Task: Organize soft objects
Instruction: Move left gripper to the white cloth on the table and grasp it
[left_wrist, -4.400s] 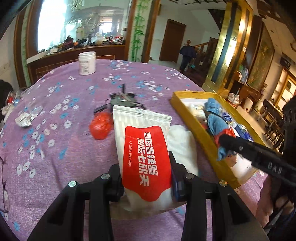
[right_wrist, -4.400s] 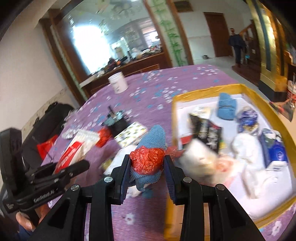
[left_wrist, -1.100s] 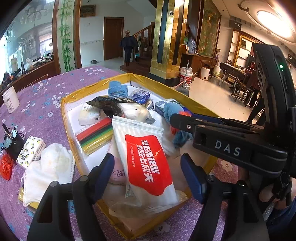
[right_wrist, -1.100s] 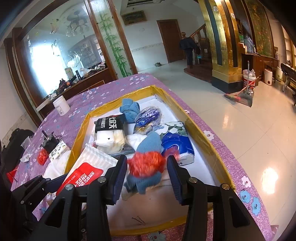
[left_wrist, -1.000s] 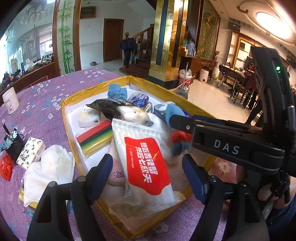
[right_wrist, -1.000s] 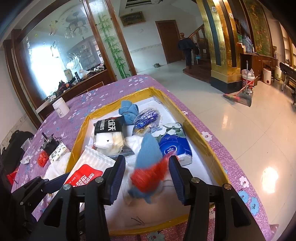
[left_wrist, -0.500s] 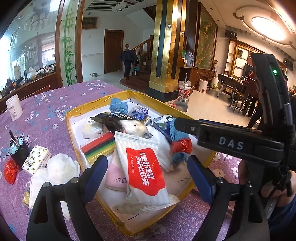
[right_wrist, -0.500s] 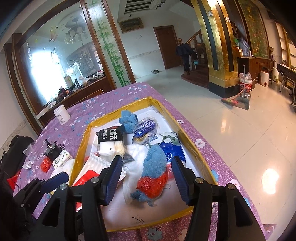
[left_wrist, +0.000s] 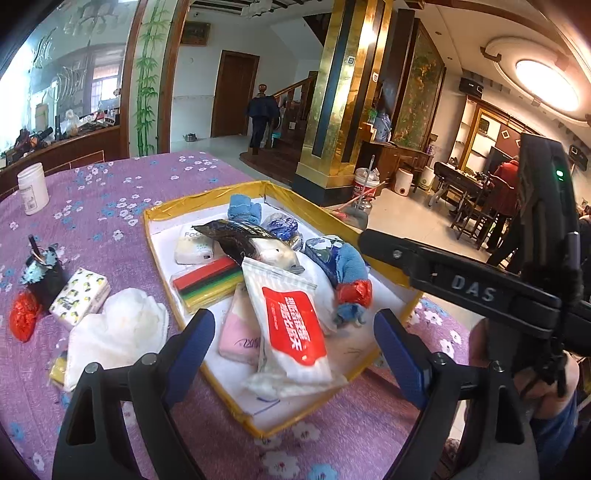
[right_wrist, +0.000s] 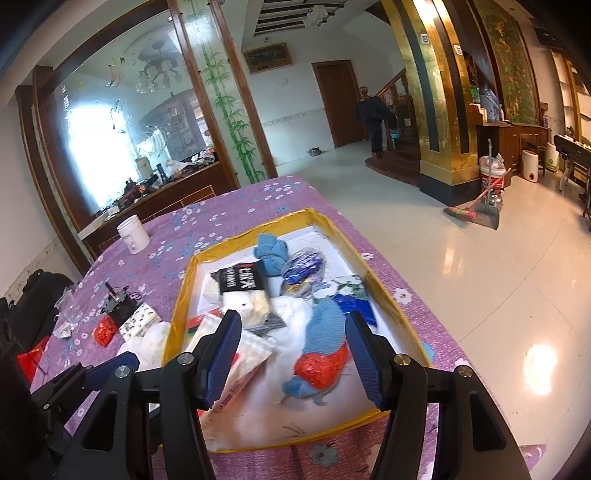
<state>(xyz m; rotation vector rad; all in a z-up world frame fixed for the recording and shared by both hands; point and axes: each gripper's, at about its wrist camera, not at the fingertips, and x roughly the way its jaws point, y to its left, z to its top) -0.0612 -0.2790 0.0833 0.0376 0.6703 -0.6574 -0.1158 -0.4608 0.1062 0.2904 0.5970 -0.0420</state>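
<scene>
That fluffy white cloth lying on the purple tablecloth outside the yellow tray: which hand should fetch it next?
Probably the left. The left hand-held gripper is open, and the fluffy white cloth lies just to its left; the right hand-held gripper sits over the yellow-rimmed tray, farther away.

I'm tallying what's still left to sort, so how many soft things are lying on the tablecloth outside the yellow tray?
3 visible: a lemon-print tissue pack, a white cloth beside the tray, and a red crumpled bag at far left. Something yellow peeks from under the cloth, unclear what.
</scene>
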